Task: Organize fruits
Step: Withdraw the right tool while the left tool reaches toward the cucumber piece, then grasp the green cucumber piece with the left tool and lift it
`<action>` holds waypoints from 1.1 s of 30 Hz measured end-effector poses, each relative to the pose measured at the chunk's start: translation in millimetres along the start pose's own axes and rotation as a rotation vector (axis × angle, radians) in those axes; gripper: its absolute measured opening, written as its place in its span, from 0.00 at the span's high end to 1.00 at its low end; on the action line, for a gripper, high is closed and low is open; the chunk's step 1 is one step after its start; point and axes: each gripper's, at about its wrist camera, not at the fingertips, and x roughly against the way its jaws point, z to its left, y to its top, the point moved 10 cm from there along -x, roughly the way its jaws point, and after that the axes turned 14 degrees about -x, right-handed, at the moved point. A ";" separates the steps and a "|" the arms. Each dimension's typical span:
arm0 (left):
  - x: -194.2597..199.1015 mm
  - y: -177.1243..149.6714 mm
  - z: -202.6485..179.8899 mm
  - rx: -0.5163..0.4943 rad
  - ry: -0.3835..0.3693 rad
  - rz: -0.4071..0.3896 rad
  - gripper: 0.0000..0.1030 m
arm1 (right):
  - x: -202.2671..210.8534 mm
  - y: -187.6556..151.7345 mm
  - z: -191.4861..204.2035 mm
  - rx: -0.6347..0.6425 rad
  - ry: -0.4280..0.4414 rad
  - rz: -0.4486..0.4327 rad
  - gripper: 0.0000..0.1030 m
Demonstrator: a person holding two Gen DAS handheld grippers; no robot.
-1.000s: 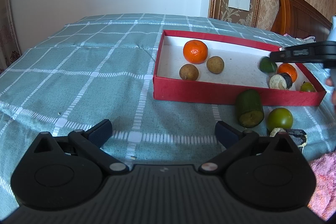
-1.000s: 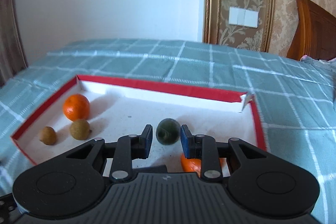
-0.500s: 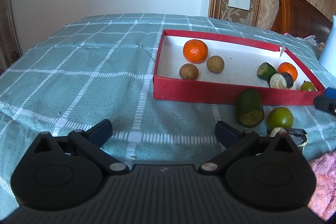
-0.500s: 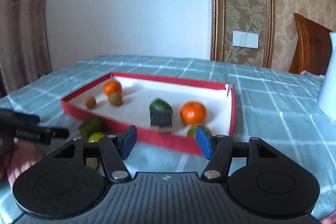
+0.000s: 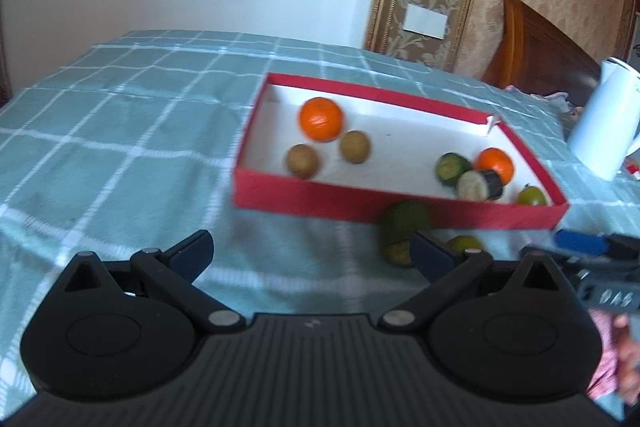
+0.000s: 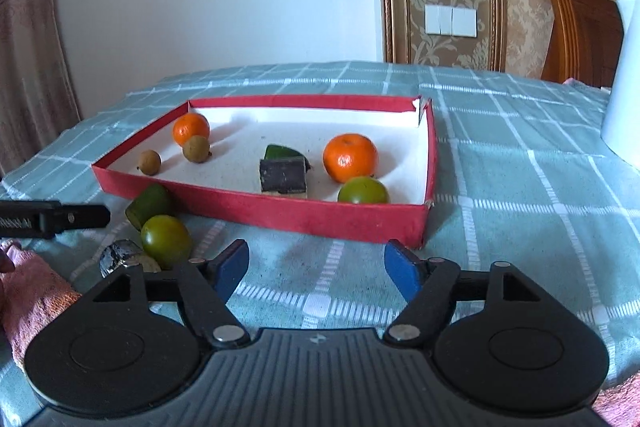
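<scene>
A red box (image 6: 260,207) with a white floor holds two oranges (image 6: 350,158), two brown longans (image 6: 196,148), a dark green cucumber piece (image 6: 283,171) and a green fruit (image 6: 363,190). On the cloth before its left corner lie another cucumber piece (image 6: 150,203), a round green fruit (image 6: 166,241) and a dark cut piece (image 6: 120,255). My right gripper (image 6: 316,263) hovers in front of the box, its jaws opening with nothing between them. My left gripper (image 5: 310,247) stands open and empty, short of the box (image 5: 400,207), with the loose cucumber piece (image 5: 402,231) by its right finger.
A white kettle (image 6: 624,87) stands on the right of the checked teal cloth. A pink towel (image 6: 36,299) lies at the near left. A wooden headboard (image 5: 540,51) and a papered wall stand behind.
My right gripper let go of the green cucumber piece inside the box, pulled back out over the near wall and opened. The left gripper turned slightly, staying open.
</scene>
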 end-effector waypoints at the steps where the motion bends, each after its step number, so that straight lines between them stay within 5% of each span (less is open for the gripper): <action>1: -1.8 3.3 -4.3 -0.001 -0.011 0.003 0.00 | -1.7 -1.4 -0.3 -0.006 0.002 0.015 0.25; 19: -34.2 9.2 -22.5 0.022 -0.070 0.099 0.02 | -6.0 -5.9 3.2 0.014 -0.006 0.042 0.16; 27: -33.9 13.3 -30.5 -0.033 -0.108 0.120 0.27 | -6.1 -6.5 4.2 0.028 -0.014 0.046 0.15; 32: -32.5 15.6 -45.3 -0.036 -0.202 0.120 0.69 | -6.6 -6.3 4.1 0.028 -0.014 0.047 0.15; 33: -32.1 15.6 -45.8 -0.025 -0.207 0.122 0.69 | -6.6 -6.4 4.2 0.029 -0.015 0.047 0.15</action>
